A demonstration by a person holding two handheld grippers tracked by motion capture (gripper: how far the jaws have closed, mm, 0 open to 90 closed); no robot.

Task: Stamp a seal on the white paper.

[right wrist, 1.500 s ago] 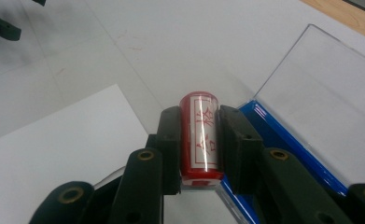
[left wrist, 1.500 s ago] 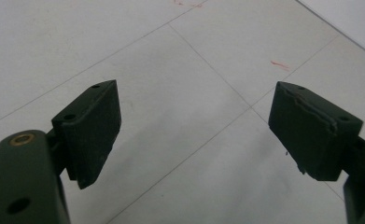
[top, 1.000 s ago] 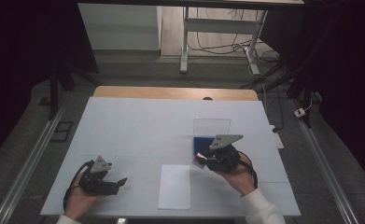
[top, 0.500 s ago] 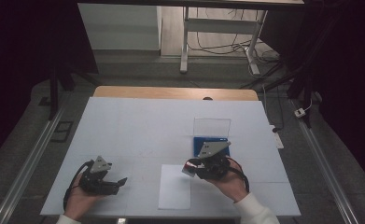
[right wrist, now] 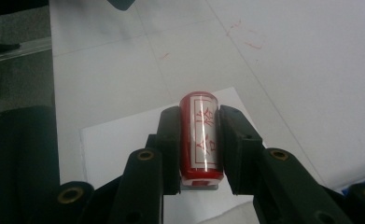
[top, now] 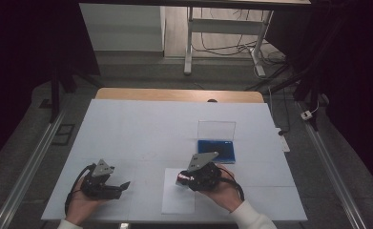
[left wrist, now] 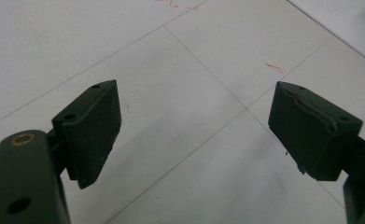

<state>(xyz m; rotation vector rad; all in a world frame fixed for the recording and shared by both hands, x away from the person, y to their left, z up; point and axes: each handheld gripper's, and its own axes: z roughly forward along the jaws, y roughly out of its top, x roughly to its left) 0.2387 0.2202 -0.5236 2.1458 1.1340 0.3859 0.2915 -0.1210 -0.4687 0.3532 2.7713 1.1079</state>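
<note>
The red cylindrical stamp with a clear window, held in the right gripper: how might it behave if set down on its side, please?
The red cylindrical stamp looks rigid, since the right gripper clamps its sides without denting it. Its round, glossy body would probably roll and may be slippery. It seems light for its size.

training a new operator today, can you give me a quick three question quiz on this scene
1. True or false: the right gripper is shut on a red stamp.
2. What flat thing lies under the right gripper? A) sheet of white paper B) cloth C) tray
3. How do the left gripper jaws stand?

Key:
1. True.
2. A, the sheet of white paper.
3. Open, with bare table between them.
</note>
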